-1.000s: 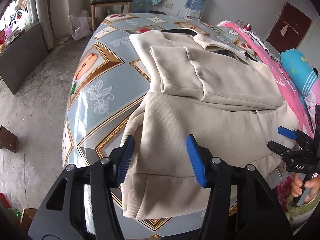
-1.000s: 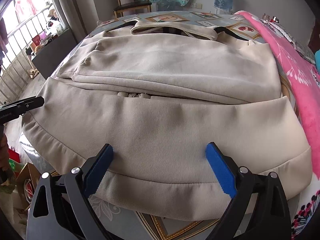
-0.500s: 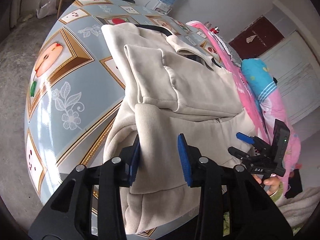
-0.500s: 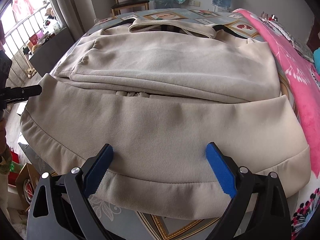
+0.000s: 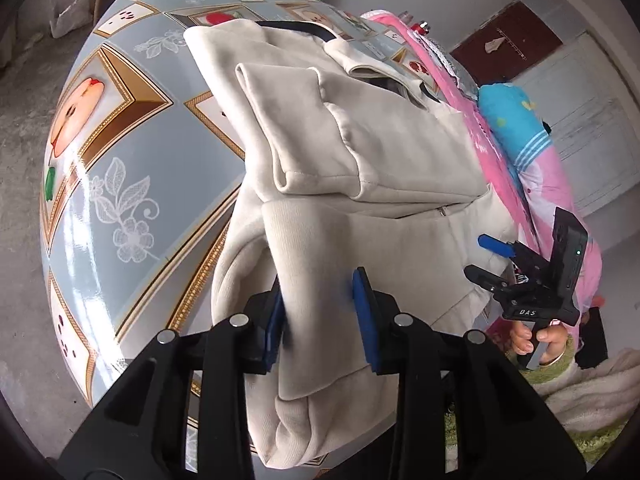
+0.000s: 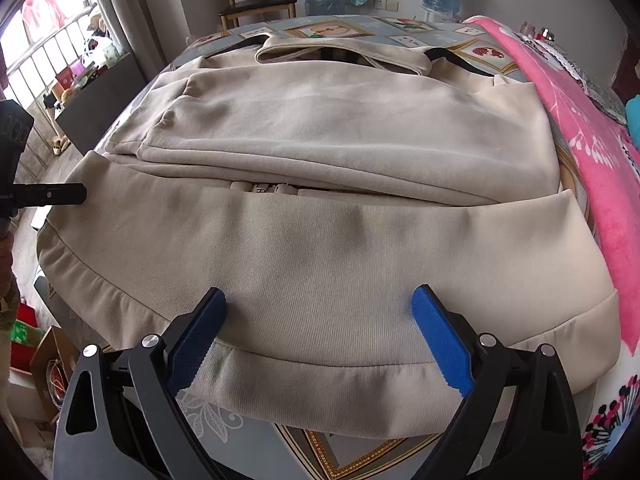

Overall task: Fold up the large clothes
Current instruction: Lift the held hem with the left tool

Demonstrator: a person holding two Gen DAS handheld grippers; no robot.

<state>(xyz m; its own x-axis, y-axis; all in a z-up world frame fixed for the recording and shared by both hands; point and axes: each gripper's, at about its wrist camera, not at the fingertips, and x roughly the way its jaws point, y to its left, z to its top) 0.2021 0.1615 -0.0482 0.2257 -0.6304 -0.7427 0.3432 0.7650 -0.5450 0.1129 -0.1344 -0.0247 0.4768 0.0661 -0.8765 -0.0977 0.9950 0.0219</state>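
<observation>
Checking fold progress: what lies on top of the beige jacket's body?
Both sleeves lie folded across the beige jacket, over its upper half. A zipper peeks out below them; the chest underneath is covered. The table shows beside it.

Sweatshirt hem corner hidden behind left gripper; zipper mostly tucked under fold

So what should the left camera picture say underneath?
Left gripper pinching the beige sweatshirt's hem.
</observation>
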